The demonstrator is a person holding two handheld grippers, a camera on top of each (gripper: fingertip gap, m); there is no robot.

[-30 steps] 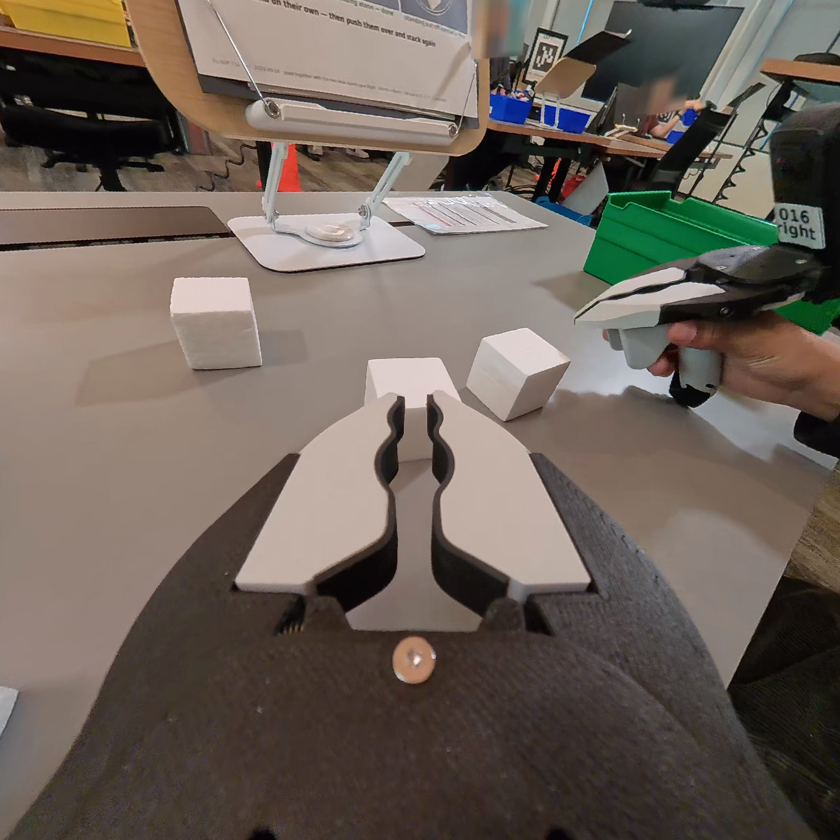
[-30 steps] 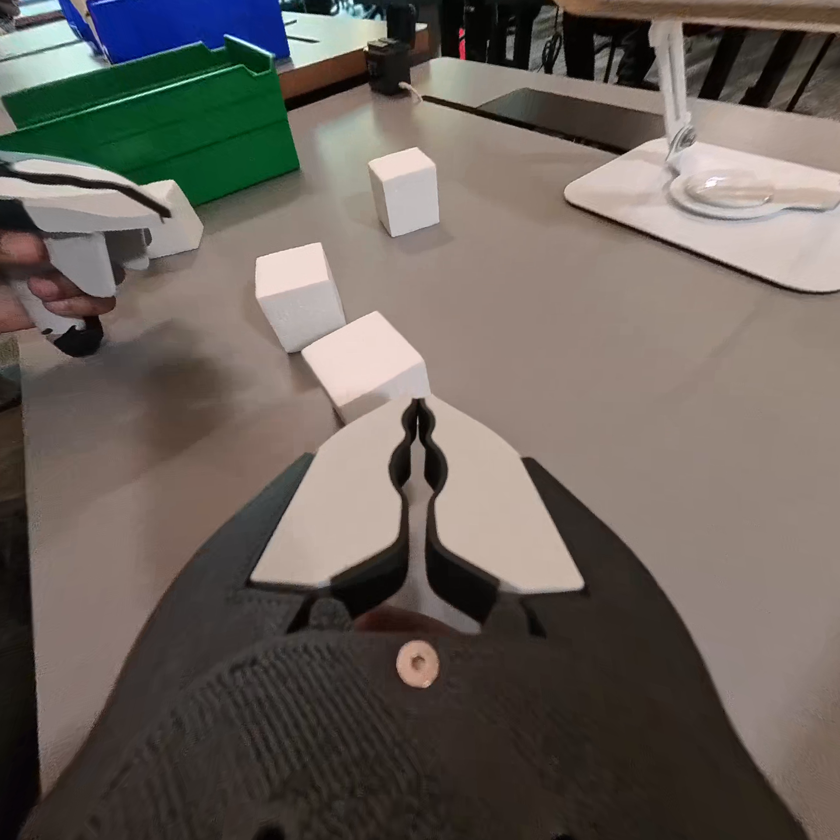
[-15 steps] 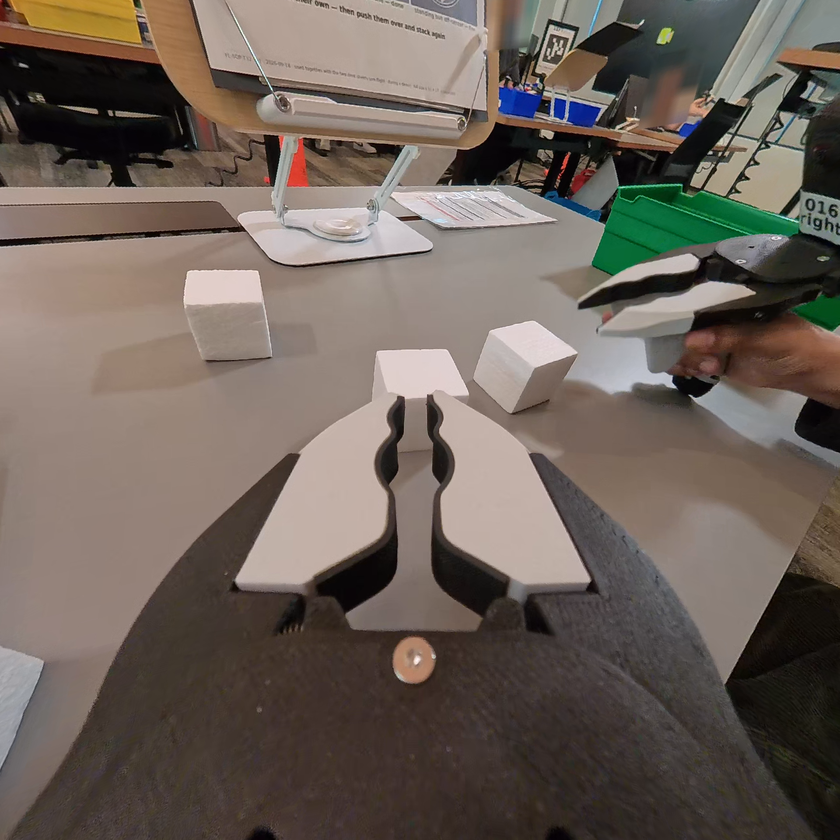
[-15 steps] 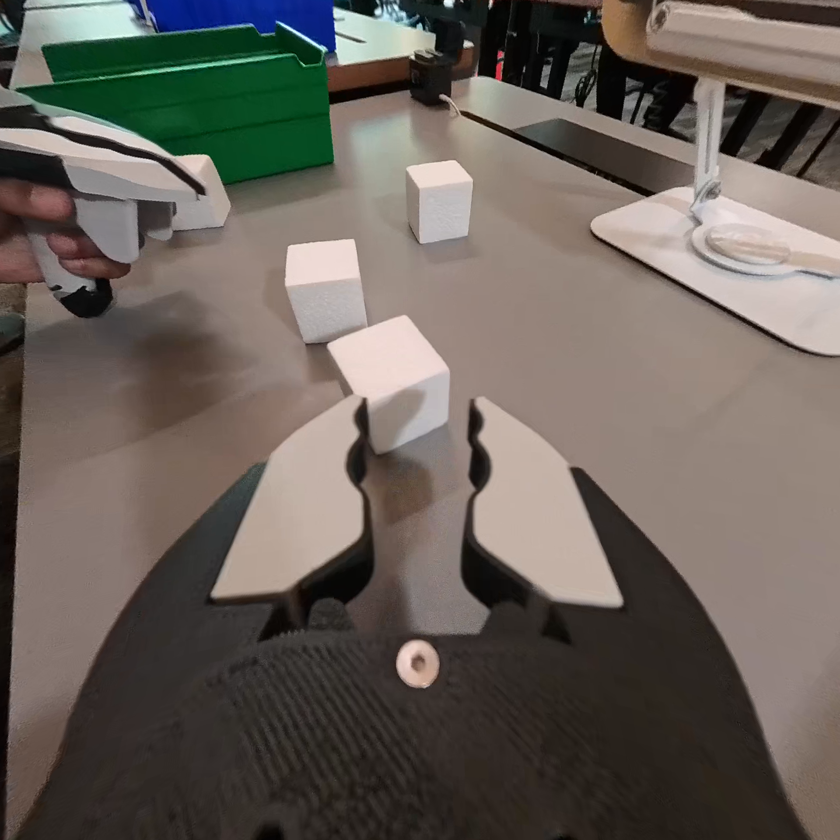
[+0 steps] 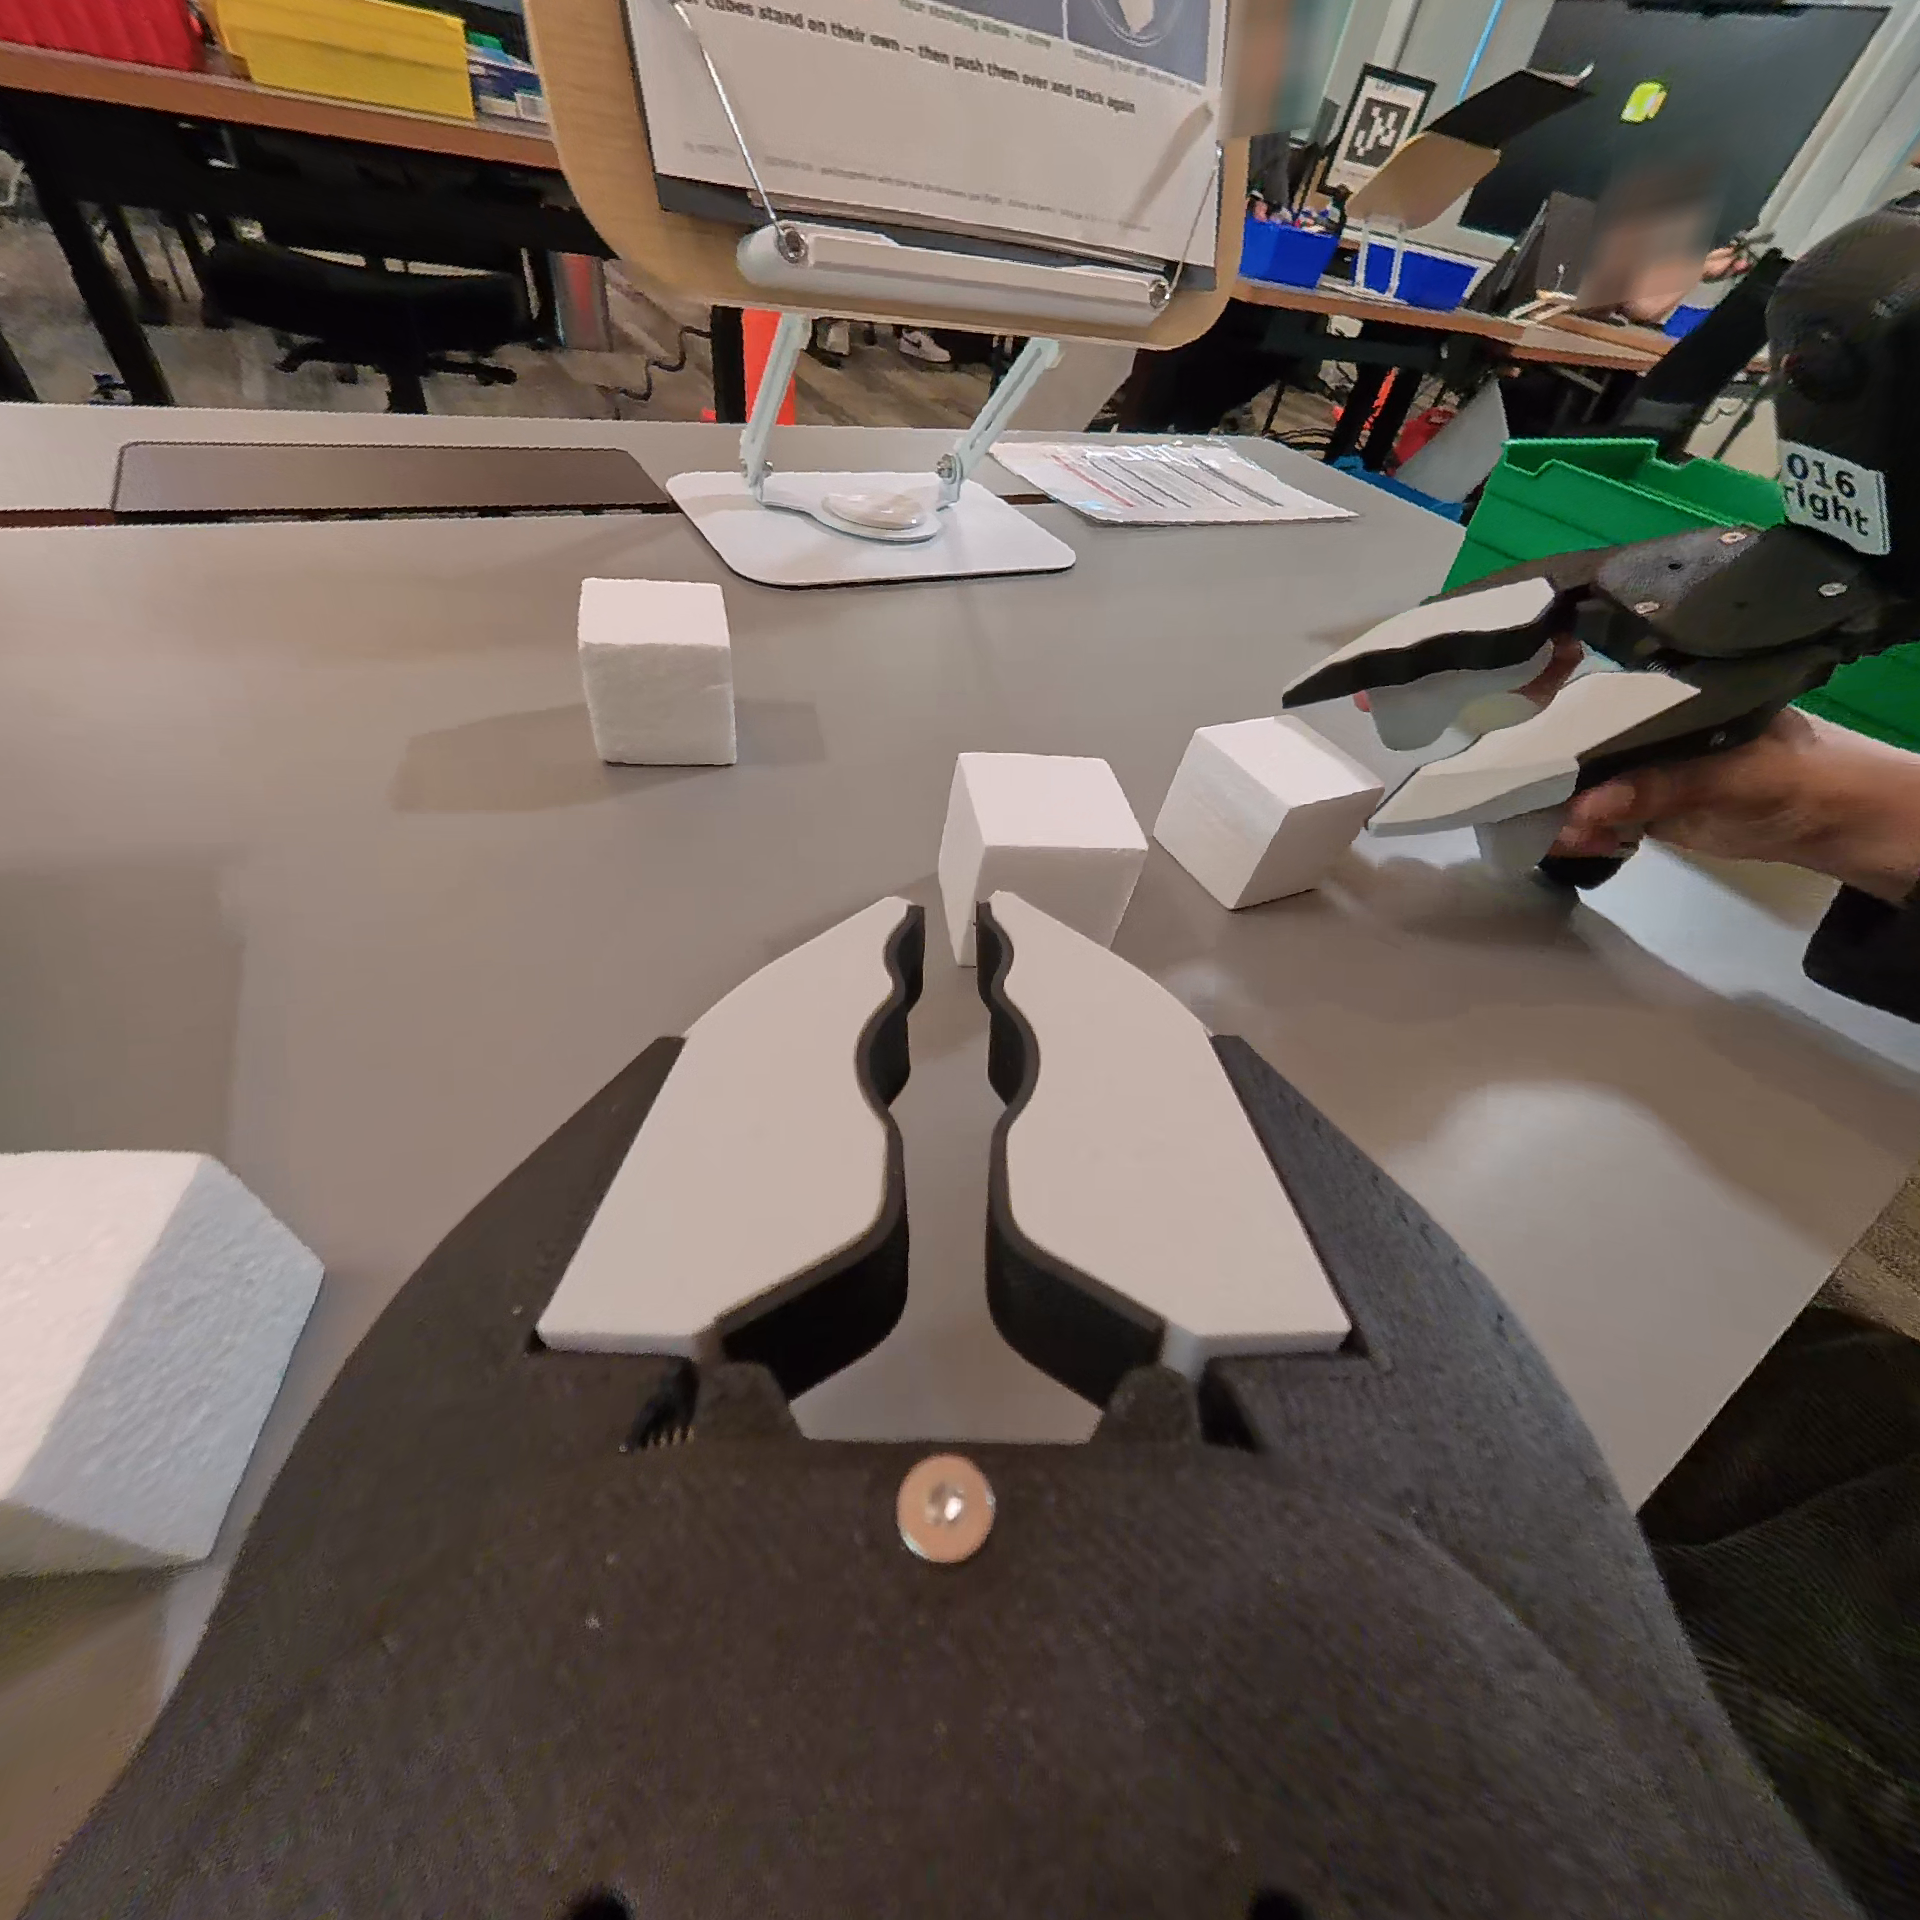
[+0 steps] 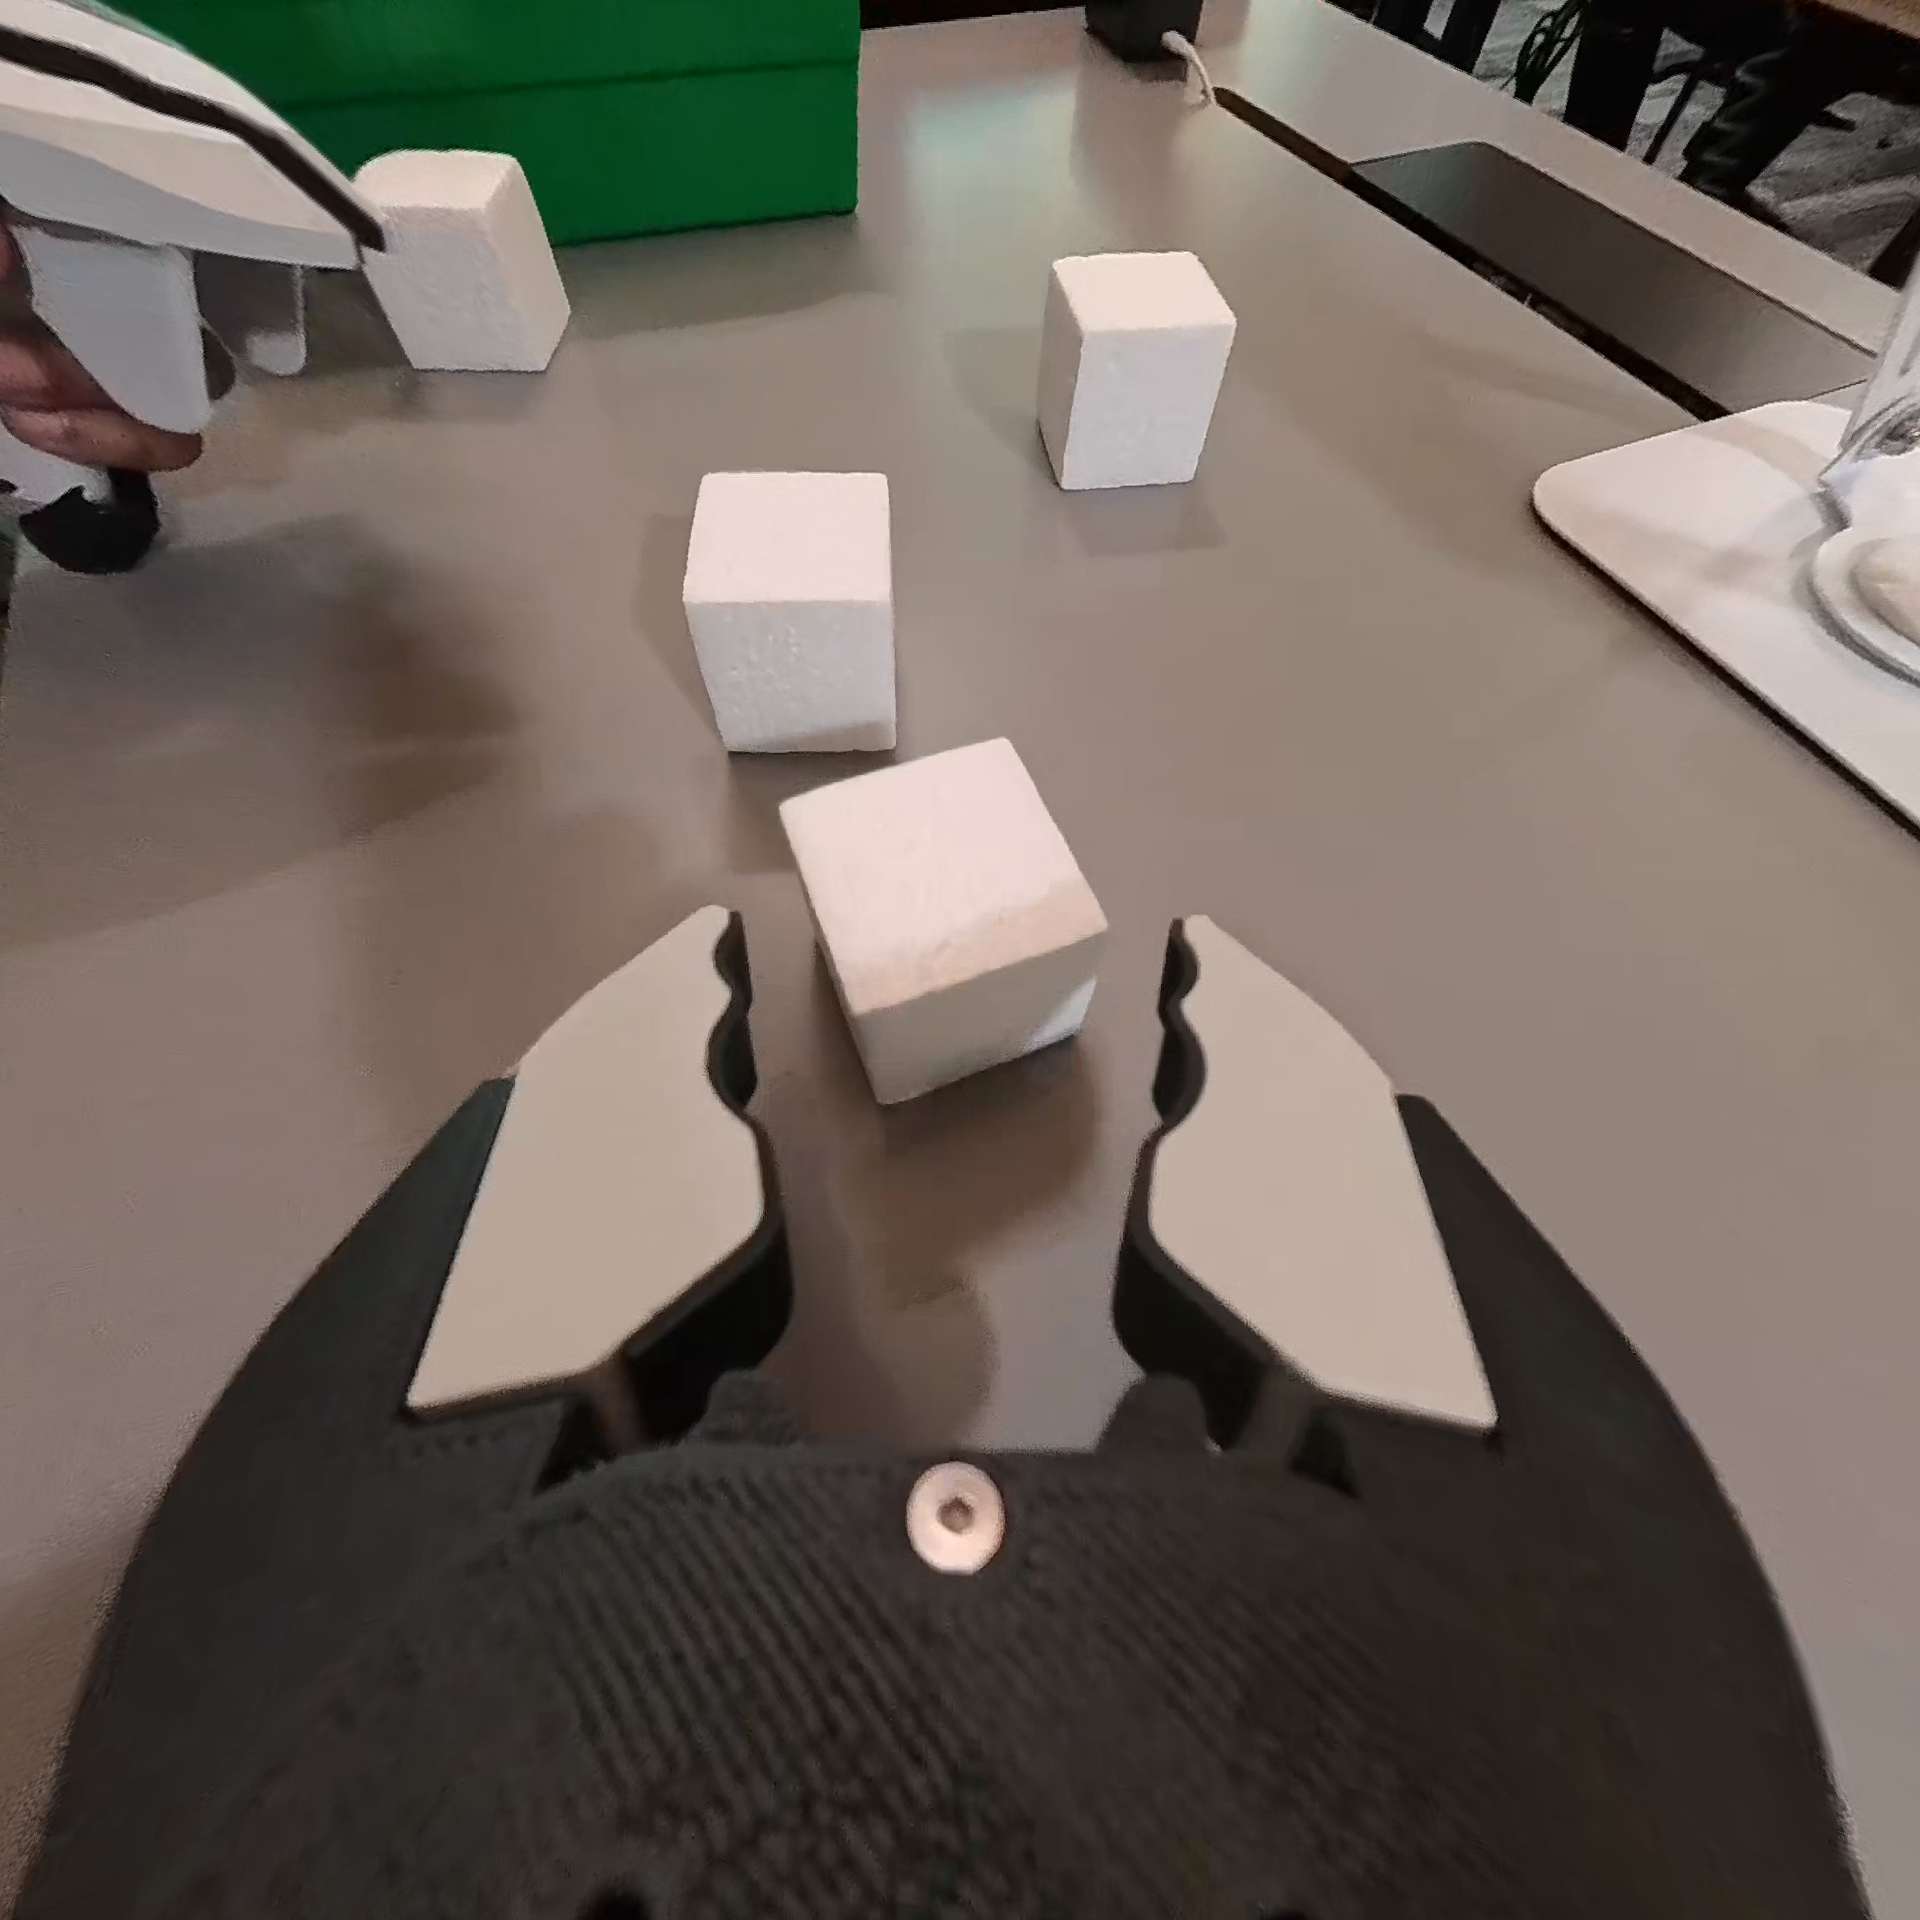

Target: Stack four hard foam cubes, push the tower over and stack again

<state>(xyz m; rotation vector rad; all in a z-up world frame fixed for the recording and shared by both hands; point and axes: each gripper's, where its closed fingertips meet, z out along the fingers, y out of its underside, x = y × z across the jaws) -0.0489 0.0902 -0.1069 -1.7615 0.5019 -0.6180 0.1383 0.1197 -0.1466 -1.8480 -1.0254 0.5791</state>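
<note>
Several white foam cubes stand on the grey table. My right gripper is open, and its fingers flank the nearest cube without touching it. This cube also shows in the left wrist view, where the right gripper is open at its right side. My left gripper is shut and empty, pointing at the middle cube, a little short of it. A third cube stands farther back on the left. Another cube lies close on the left of my left gripper.
A green bin stands at the table's right side, behind the hand holding the right gripper. A document stand with a white base is at the back middle, with a laminated sheet beside it. The table edge runs along the right. Spacing between my two grippers at the tips: around 20 centimeters.
My right gripper opened from shut and came down around the nearest cube. My left gripper stayed shut and drew back to the left, bringing a cube into view at its lower left.
</note>
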